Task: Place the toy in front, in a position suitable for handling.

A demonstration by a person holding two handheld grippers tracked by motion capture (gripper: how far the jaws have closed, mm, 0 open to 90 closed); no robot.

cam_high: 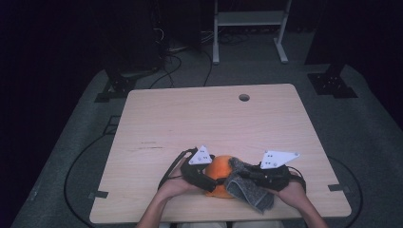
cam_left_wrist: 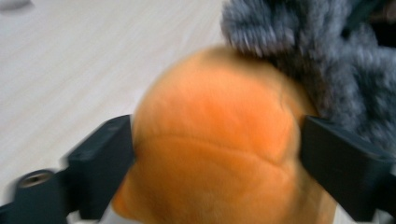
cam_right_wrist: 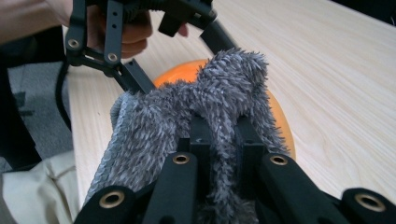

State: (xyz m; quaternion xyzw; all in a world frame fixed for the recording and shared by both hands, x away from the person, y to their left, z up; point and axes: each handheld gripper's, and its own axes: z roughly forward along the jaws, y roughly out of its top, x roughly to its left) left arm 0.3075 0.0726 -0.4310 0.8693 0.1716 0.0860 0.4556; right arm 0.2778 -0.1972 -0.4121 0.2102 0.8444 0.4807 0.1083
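Wooden table [cam_high: 190, 118], near edge at centre: orange ball [cam_high: 217, 167] sits between both hands. Left gripper [cam_left_wrist: 215, 149] has its jaws spread wide, pressed against the ball's two sides. Grey fuzzy cloth [cam_right_wrist: 187, 116] drapes over the ball's right side; right gripper [cam_right_wrist: 219, 140] pinches a fold of it, jaws nearly closed. Cloth lies directly ahead of right gripper, over the ball, so any wipe likely runs leftward across it.

No text, label or number can be read anywhere. The tabletop [cam_high: 157, 118] carries no readable sign.
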